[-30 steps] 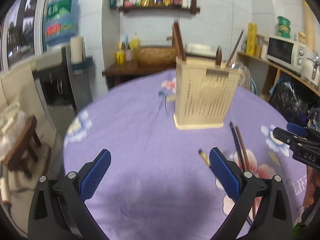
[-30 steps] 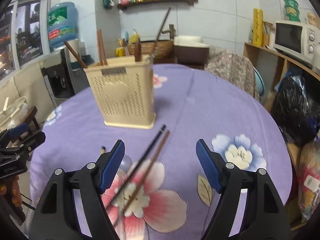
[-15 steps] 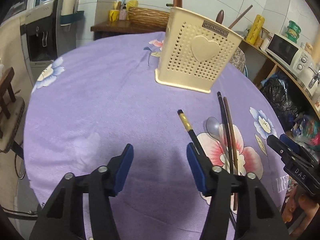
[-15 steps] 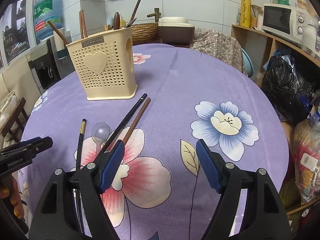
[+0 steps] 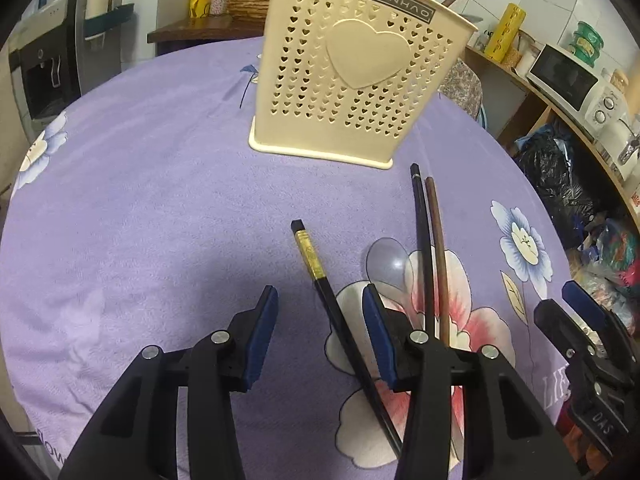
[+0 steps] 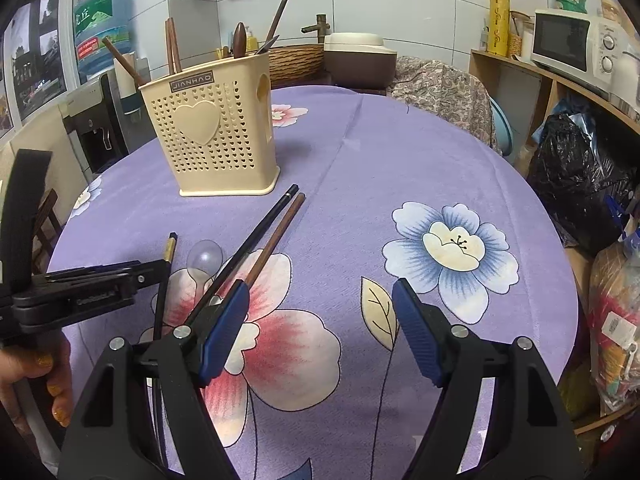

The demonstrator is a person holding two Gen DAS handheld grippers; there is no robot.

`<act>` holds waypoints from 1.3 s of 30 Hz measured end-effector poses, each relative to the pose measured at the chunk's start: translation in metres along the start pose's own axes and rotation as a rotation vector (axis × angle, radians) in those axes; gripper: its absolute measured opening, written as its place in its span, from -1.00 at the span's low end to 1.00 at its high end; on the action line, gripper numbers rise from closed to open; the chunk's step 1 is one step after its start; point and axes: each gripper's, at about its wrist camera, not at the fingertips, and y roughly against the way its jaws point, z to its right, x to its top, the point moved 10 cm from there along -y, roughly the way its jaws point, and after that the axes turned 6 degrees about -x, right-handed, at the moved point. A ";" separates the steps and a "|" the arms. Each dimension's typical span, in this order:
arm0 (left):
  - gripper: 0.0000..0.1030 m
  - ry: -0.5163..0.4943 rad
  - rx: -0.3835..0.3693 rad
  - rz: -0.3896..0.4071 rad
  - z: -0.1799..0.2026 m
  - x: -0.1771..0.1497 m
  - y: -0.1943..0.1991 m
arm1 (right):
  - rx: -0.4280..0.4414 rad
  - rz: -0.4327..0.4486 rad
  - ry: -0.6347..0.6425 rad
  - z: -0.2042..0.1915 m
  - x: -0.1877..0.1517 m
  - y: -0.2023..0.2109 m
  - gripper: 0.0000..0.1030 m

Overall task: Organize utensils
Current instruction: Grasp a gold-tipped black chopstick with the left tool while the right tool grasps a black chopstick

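The left gripper (image 5: 318, 322) is narrowing its jaws in the left wrist view, with the gold-banded black chopstick (image 5: 316, 270) passing between them but not yet pinched; the blue pads (image 5: 262, 332) are standing clear on either side. That chopstick is lying on the purple tablecloth (image 5: 140, 200) with its long axis running from near right to far left, its gold end pointing away toward the cream utensil holder (image 5: 352, 68). Just right of it are lying a clear spoon (image 5: 386, 260) and a black and brown chopstick pair (image 5: 430, 240). In the right wrist view, the right gripper (image 6: 320, 328) is hanging wide open over the flower print, holding nothing; the pair (image 6: 260, 244) is running under its left finger, and the left gripper (image 6: 100, 284) is sitting nearer the gold-banded stick (image 6: 168, 256).
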 end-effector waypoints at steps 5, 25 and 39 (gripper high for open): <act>-0.19 -0.026 0.028 0.000 0.002 0.005 -0.005 | 0.013 -0.006 -0.002 -0.002 0.004 -0.003 0.43; -0.81 -0.123 0.054 -0.065 -0.011 0.018 -0.013 | 0.250 -0.202 -0.072 -0.075 0.038 -0.073 -0.47; -0.81 -0.106 0.017 -0.064 -0.016 0.017 -0.011 | 0.119 -0.260 -0.137 -0.067 0.035 -0.115 -0.58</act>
